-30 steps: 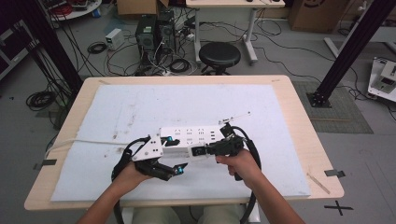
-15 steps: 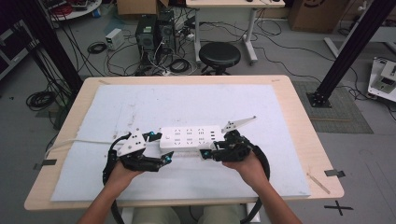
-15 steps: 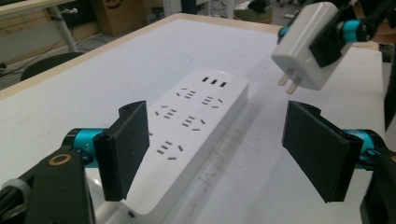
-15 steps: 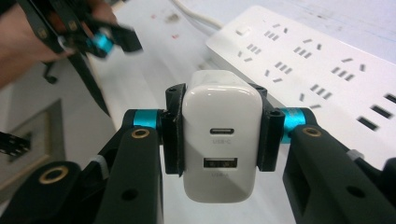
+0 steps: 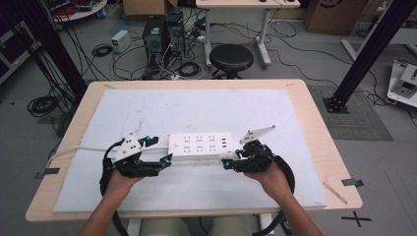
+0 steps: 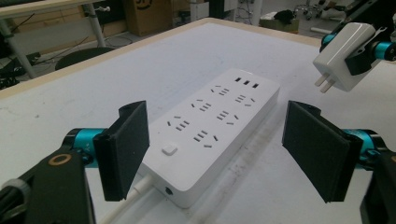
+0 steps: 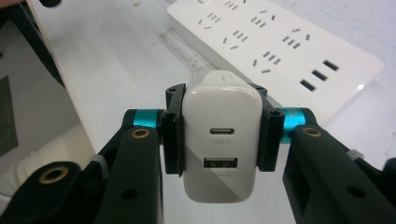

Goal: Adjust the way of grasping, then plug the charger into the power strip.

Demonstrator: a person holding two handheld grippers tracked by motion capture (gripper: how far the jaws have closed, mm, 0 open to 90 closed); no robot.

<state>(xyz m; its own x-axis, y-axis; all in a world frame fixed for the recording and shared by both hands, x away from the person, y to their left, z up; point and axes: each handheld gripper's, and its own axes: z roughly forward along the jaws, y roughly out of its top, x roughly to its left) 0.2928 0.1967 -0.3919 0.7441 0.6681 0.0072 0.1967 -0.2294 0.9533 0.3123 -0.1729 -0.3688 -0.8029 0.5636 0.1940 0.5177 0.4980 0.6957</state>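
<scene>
A white power strip (image 5: 200,143) lies flat on the white mat, its cord (image 5: 83,148) running off to the left. My left gripper (image 5: 160,149) is open just off the strip's left end. In the left gripper view the strip (image 6: 212,126) lies low between the black pads (image 6: 123,149), and they do not touch it. My right gripper (image 5: 227,161) sits at the strip's front right corner, shut on a white USB charger (image 7: 220,140). The charger (image 6: 343,56) has its two prongs pointing towards the strip (image 7: 275,46).
The white mat (image 5: 196,108) covers most of the wooden table (image 5: 339,162). On the floor behind the table are a black stool (image 5: 231,58), computer towers (image 5: 164,32) and loose cables. A black frame post (image 5: 364,59) stands at the right.
My left gripper has moved left and farther up the table, to the strip's left end. My right hand has shifted slightly right, and its grey plate now sticks up.
</scene>
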